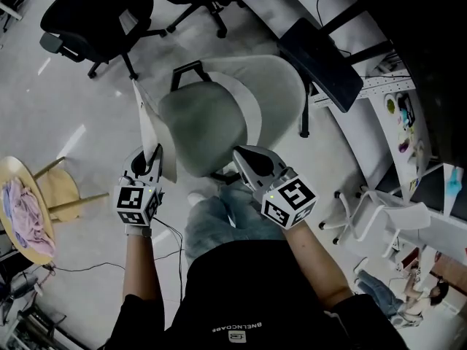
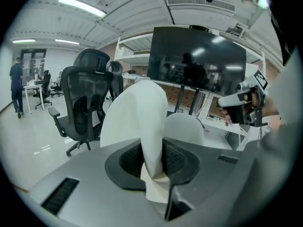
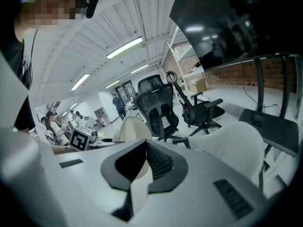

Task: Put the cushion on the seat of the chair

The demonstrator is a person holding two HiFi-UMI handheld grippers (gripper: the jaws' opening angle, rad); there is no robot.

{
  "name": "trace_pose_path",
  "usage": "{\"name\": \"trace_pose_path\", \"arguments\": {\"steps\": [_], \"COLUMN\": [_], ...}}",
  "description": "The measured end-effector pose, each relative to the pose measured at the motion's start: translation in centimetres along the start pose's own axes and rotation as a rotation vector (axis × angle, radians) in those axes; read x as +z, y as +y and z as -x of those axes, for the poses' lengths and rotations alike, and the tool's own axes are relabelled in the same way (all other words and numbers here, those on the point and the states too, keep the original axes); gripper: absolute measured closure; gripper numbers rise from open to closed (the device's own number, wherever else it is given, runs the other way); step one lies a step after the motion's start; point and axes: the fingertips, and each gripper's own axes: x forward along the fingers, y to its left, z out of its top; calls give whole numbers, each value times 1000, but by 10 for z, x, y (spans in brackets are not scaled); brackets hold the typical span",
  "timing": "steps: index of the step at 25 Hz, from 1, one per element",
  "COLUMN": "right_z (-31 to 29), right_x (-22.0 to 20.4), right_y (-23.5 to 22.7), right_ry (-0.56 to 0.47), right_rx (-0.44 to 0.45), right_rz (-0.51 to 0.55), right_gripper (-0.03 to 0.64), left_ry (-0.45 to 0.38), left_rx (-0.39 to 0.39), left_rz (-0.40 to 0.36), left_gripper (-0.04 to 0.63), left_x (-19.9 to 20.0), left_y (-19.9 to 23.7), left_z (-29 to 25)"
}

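Note:
The cushion (image 1: 208, 126), a grey-green pad with a pale edge, hangs between both grippers above the pale chair (image 1: 281, 86). My left gripper (image 1: 149, 155) is shut on the cushion's left edge; in the left gripper view the white cushion (image 2: 142, 112) rises folded from between the jaws of the left gripper (image 2: 154, 160). My right gripper (image 1: 244, 159) grips the near right edge. In the right gripper view a pale strip of the cushion (image 3: 138, 181) sits pinched in the right gripper (image 3: 139, 167). The chair's seat is mostly hidden under the cushion.
Black office chairs (image 1: 95, 13) stand at the back. A dark monitor on a stand (image 1: 321, 60) is right of the chair. A round wooden table (image 1: 33, 217) with pink cloth sits at the left, a white stool (image 1: 372, 210) at the right. A cable (image 1: 171, 239) lies on the floor.

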Motion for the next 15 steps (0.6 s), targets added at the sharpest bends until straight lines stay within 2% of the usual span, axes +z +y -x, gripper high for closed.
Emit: {"name": "trace_pose_path", "arguments": {"steps": [9, 15], "right_z": [-6, -7], "right_x": [-31, -52], "right_y": [-19, -36], "right_ry": [45, 63], "right_rx": [-15, -40], "right_rz": [-34, -73], "right_gripper": [607, 607], "left_ry": [97, 143], "left_rx": [-25, -72], "left_rz": [-7, -26], "left_gripper": [523, 523], "left_x": [-47, -67], "left_y": [2, -8], "left_z": [-42, -74]}}
